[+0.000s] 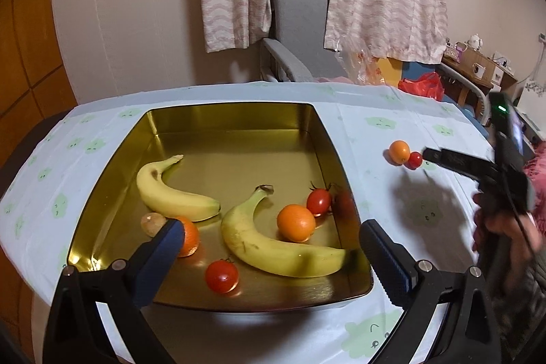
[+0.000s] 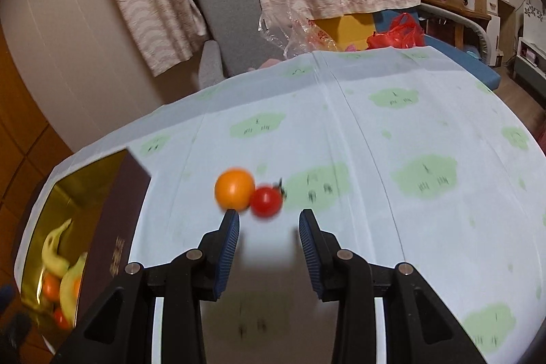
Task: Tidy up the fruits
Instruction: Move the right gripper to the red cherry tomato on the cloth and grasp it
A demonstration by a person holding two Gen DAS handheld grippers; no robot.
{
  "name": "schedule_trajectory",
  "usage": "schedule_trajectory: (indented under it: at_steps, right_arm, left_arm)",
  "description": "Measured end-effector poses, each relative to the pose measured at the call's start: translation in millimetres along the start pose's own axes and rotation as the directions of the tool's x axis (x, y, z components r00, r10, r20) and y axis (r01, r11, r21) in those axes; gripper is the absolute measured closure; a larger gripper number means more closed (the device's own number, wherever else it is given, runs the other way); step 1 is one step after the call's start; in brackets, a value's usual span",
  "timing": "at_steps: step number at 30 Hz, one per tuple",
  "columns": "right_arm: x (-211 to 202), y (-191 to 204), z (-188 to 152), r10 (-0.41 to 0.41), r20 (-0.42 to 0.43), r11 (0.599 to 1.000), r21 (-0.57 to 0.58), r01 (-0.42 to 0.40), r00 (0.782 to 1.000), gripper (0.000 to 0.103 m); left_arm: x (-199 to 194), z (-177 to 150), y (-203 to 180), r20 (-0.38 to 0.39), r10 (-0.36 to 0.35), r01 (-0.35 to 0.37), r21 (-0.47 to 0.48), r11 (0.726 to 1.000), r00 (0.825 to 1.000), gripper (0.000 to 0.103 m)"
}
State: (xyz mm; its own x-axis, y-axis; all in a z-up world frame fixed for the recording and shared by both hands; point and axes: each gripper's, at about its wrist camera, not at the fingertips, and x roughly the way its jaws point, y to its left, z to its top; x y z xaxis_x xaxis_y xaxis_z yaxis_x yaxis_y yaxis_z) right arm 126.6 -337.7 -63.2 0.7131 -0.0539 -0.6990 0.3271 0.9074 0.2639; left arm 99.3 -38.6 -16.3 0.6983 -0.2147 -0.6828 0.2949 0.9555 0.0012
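Right gripper (image 2: 269, 227) jaws partly open, empty, just short of the loose cherry tomato (image 2: 266, 201). Tomato red, glossy, touching the orange (image 2: 234, 188), both on the tablecloth (image 2: 375, 139) right of the gold tin (image 1: 235, 121). Left gripper (image 1: 273, 237) wide open, empty, over tin holding two bananas (image 1: 273, 244), oranges, tomatoes. Beyond tin: grey chair (image 1: 300, 5), hanging clothes.

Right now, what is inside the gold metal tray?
Inside the gold metal tray: two yellow bananas, two oranges, two red cherry tomatoes, one small brownish fruit. The left gripper covers part of one orange.
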Motion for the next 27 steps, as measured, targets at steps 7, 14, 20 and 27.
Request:
schedule_trajectory:
  at_steps: [7,14,20,27]
  right_arm:
    - [31,3,10,-0.032,-0.025,0.999,-0.038,0.031,0.999,0.066]
    - [8,-34,-4,-0.03,-0.013,0.999,0.035,0.03,0.999,0.066]
    - [11,-30,4,-0.022,0.004,1.0,0.008,0.022,1.0,0.066]
    - [38,-22,15,-0.032,-0.036,0.999,-0.036,0.031,0.999,0.071]
  left_arm:
    - [7,0,-2,-0.01,0.003,-0.003,0.001,1.0,1.0,0.0]
    - [14,0,-2,-0.018,-0.008,0.008,-0.015,1.0,1.0,0.0]
    - [14,2,-5,-0.017,-0.009,0.009,-0.004,1.0,1.0,0.0]
    - [15,8,-3,-0.012,0.007,-0.008,-0.01,1.0,1.0,0.0]
